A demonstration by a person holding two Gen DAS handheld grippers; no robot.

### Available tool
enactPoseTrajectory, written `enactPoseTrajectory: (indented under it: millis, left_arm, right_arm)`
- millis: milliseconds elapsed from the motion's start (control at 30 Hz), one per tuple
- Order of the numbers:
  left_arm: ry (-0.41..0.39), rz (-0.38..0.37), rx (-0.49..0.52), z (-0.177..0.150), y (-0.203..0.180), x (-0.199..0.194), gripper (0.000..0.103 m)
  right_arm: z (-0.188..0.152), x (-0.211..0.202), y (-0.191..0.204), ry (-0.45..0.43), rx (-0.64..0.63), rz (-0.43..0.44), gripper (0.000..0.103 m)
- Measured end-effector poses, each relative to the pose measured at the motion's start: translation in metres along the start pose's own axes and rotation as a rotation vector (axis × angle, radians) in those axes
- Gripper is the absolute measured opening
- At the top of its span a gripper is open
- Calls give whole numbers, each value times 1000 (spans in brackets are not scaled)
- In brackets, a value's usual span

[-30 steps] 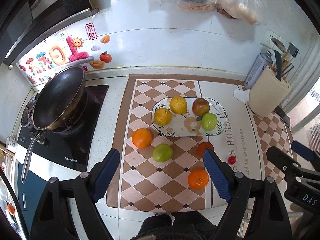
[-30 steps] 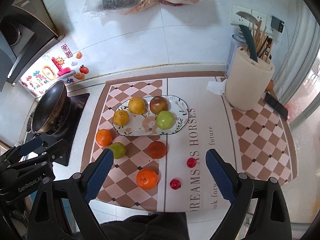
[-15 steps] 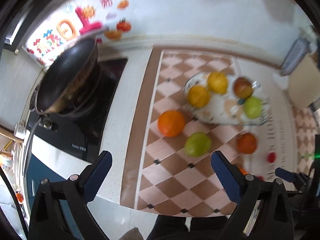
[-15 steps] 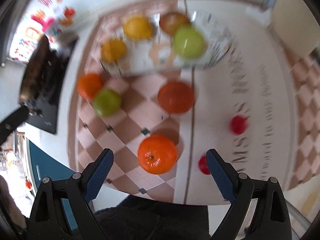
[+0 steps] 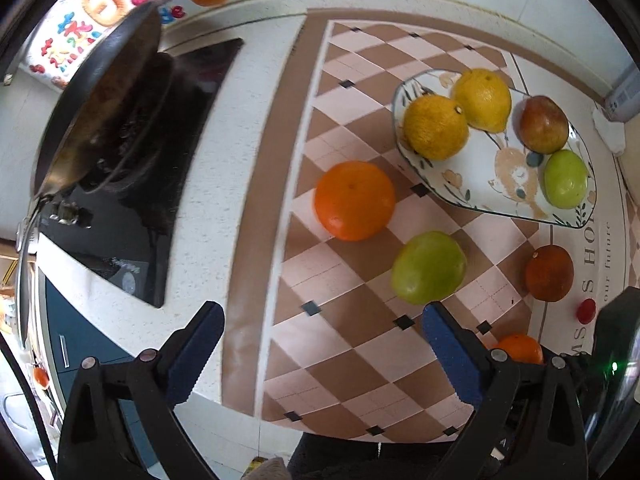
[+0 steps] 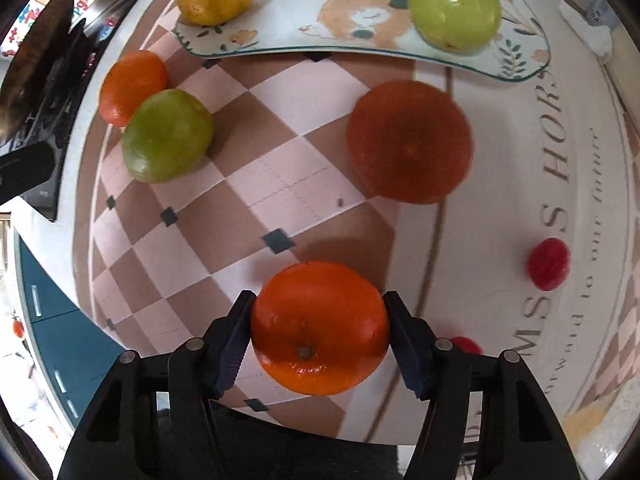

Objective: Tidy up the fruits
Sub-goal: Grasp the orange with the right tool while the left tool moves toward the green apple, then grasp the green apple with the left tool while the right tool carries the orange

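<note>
A patterned plate (image 5: 472, 184) (image 6: 360, 12) holds two yellow citrus fruits, a reddish apple (image 5: 543, 124) and a green apple (image 5: 566, 179). On the checkered mat lie an orange (image 5: 354, 200), a green apple (image 5: 428, 267) and a dark orange (image 5: 549, 273) (image 6: 408, 142). My left gripper (image 5: 320, 344) is open above the mat, near the loose green apple. My right gripper (image 6: 318, 328) has its pads against both sides of an orange (image 6: 320, 328) resting on the mat's front part.
A black wok (image 5: 96, 108) sits on the cooktop (image 5: 160, 184) at the left. Two small red fruits (image 6: 548, 264) lie on the mat's right part. The counter's front edge runs just below both grippers.
Both grippers have dropped toward the mat. My right gripper has closed in around the front orange. My left gripper has moved closer to the loose orange and green apple.
</note>
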State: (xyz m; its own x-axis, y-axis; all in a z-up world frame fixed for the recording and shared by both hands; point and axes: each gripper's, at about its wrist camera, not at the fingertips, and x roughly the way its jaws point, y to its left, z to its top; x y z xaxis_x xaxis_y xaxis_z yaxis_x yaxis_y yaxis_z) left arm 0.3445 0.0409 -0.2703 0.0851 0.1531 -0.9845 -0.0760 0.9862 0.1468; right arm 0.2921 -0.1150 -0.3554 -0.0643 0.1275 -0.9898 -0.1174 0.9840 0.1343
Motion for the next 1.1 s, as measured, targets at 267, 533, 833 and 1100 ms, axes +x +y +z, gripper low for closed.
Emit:
enactPoseTrajectory:
  millis: [267, 533, 833, 1100]
  left_arm:
    - [108, -126, 50, 22, -32, 37, 101]
    - [134, -143, 231, 29, -69, 63, 79]
    - [102, -107, 318, 16, -81, 64, 56]
    - [141, -195, 254, -23, -72, 54, 56]
  right_arm:
    - [-7, -5, -38, -19, 75, -6, 66]
    - [-13, 4, -61, 1, 138, 35, 67]
    - [3, 1, -80, 21, 160, 56, 68]
    - [12, -1, -86, 31, 159, 64, 72]
